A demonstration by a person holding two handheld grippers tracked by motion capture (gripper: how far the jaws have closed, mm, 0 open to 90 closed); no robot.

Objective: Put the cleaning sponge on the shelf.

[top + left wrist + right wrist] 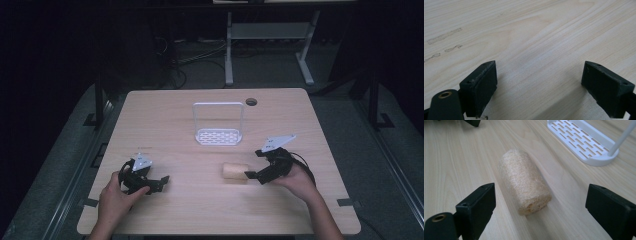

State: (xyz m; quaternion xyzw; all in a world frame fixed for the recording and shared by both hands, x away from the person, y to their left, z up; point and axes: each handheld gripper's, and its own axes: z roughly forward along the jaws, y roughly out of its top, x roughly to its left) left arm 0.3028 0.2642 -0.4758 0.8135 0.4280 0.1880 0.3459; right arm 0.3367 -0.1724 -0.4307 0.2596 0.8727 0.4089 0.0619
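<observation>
- In the right gripper view, my two black jaws are rising from the lower left and lower right corners, and they are standing wide apart with nothing between the pads.
- My right gripper (pixel 541 207) is pointing at a beige fibrous roll (pixel 524 181), which is lying on its side in the middle of the frame, just ahead of the jaws. I am not touching it; bare wood is showing on both sides of it.
- A white rack (pixel 584 142) with a slotted base is sitting in the upper right of this view, and one thin white bar of it is crossing the upper right corner.
- In the left gripper view, my left gripper (pixel 539 85) is also standing wide open, its jaws at the lower left and lower right. It is holding nothing, and bare pale wood of the table (pixel 529 32) is lying under it, with some faint marks at the left edge.
- In the high view, the left gripper (pixel 155 184) is sitting at the lower left of the tabletop, in my left hand (pixel 114 197).
- The right gripper (pixel 254 165) is sitting right of the centre, in my right hand (pixel 299 180), with its jaws just beside the right end of the roll (pixel 234 171).
- The rack (pixel 218 135) is standing upright above the centre of the frame, and the roll is lying below it and slightly to the right, apart from it.
- A small dark round hole (pixel 251 102) is showing near the far edge of the table (pixel 200 210).
</observation>
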